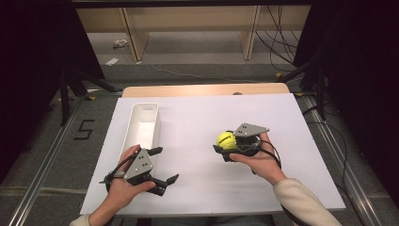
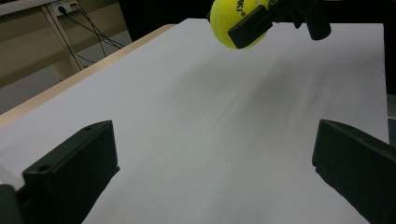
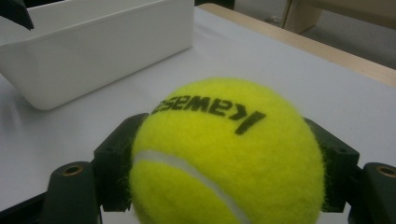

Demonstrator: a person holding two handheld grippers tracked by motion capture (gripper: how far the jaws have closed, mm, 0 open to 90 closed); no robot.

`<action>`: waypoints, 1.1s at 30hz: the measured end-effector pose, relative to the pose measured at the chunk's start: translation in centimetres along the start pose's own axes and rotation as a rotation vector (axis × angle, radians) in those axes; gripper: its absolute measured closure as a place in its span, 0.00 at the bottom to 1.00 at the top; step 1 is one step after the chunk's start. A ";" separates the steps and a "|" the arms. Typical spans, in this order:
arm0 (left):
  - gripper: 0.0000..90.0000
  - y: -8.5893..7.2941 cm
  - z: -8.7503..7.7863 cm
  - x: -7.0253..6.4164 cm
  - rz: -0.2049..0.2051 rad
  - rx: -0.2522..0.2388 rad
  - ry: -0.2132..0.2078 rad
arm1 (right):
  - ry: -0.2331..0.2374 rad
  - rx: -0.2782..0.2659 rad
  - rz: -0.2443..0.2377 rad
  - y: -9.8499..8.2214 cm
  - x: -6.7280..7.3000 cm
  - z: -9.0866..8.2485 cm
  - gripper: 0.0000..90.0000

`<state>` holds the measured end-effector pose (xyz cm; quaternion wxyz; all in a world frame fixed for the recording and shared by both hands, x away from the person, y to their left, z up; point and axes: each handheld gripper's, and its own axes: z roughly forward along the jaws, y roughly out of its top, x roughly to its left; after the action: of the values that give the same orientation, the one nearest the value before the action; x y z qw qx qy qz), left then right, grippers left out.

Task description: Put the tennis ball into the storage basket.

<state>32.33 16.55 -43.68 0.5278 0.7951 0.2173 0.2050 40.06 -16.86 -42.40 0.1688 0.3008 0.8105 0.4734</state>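
Note:
A yellow tennis ball (image 1: 225,140) with black lettering sits between the jaws of my right gripper (image 1: 226,145), which is shut on it at the table's right middle. In the right gripper view the ball (image 3: 224,154) bulges between both black pads (image 3: 116,154). The left gripper view catches the same ball (image 2: 229,23) held above the white surface at the top edge. My left gripper (image 1: 165,165) rests near the front left of the table, jaws spread wide with nothing between them; its fingers (image 2: 70,172) frame bare table. A white bin (image 1: 143,126) stands just beyond the left gripper.
The white bin (image 3: 93,51) is long, narrow and looks empty. A white sheet (image 1: 211,188) covers the tabletop, with a wooden edge (image 1: 202,89) at the far side. Dark frames, cables and wooden shelving stand on the floor beyond.

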 end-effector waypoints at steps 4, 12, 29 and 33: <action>0.00 0.0 0.0 0.0 0.000 0.000 0.000 | 0.001 -0.002 -0.003 0.1 0.1 0.1 0.29; 0.00 0.0 0.0 0.0 0.000 0.000 0.000 | 0.002 -0.004 -0.005 0.4 0.1 0.4 0.29; 0.00 0.0 0.0 0.0 0.001 0.000 -0.001 | 0.016 0.001 -0.011 0.6 0.4 0.9 0.29; 0.00 0.0 0.0 0.0 0.001 0.001 0.000 | 0.017 -0.001 -0.008 0.7 0.5 1.1 0.29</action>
<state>32.31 16.56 -43.68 0.5273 0.7955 0.2168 0.2051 40.50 -15.58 -42.32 0.1638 0.2933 0.8129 0.4757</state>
